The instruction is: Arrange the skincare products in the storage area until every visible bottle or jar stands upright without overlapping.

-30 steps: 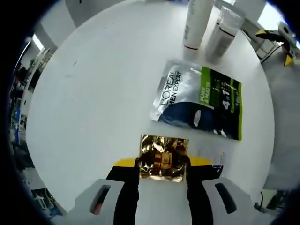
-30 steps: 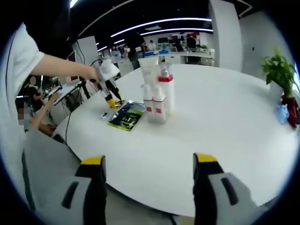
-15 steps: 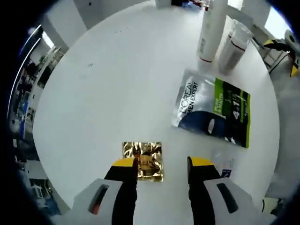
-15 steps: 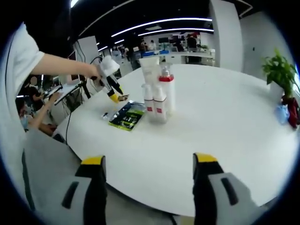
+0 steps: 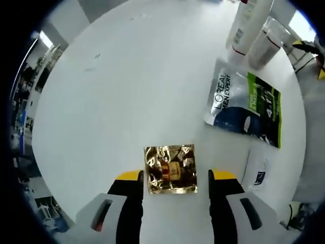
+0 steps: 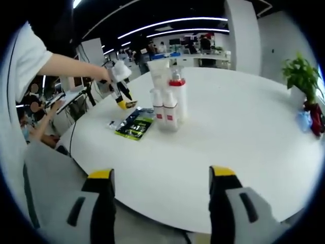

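A gold foil sachet (image 5: 171,169) lies flat on the white round table (image 5: 117,91), between the spread jaws of my left gripper (image 5: 176,178), which is open and holds nothing. A green and blue L'Oreal sachet (image 5: 244,104) lies to the upper right, and a small white sachet (image 5: 259,170) lies beside the right jaw. White bottles (image 5: 242,25) with red bands stand upright past the sachets. In the right gripper view the bottle cluster (image 6: 167,99) stands mid-table, with the green sachet (image 6: 133,124) to its left. My right gripper (image 6: 161,175) hangs open near the table's front edge.
A person's arm holds the left gripper (image 6: 120,84) over the table's far left side in the right gripper view. A potted plant (image 6: 299,76) stands at the right edge. Desks and seated people lie beyond the table on the left.
The left gripper's jaws have spread and let go of the gold sachet, which now lies flat on the table between them. The right gripper has stayed put.
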`<action>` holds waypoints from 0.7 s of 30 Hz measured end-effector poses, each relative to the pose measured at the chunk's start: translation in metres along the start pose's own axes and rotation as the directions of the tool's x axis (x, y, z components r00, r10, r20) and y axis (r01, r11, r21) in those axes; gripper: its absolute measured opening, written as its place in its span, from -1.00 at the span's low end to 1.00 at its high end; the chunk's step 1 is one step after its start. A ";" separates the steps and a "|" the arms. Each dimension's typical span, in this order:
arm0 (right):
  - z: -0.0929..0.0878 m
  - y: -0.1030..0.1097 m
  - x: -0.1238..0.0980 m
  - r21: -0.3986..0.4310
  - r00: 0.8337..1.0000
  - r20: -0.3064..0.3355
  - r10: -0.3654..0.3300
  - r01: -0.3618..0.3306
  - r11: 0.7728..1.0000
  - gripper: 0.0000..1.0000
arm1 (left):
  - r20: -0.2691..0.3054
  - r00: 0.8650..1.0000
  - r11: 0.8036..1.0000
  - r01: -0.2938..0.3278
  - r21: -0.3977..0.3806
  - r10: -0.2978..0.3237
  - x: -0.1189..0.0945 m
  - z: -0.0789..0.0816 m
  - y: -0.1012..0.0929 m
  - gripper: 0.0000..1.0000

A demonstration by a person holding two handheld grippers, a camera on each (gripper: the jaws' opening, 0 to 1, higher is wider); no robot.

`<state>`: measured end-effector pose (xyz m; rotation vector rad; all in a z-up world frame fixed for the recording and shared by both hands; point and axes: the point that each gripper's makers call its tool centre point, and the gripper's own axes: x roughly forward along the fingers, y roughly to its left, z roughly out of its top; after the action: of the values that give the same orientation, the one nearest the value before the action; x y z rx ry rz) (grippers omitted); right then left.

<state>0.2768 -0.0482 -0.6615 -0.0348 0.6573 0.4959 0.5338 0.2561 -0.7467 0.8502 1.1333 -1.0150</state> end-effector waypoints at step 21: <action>-0.001 -0.002 0.000 0.004 1.000 -0.002 -0.009 0.009 1.000 0.52 | -0.016 0.999 0.999 0.042 0.035 -0.041 0.008 0.002 -0.002 -0.27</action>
<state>0.2774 -0.0500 -0.6624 -0.0341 0.6599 0.4857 0.5337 0.2520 -0.7543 0.8671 1.1534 -1.0666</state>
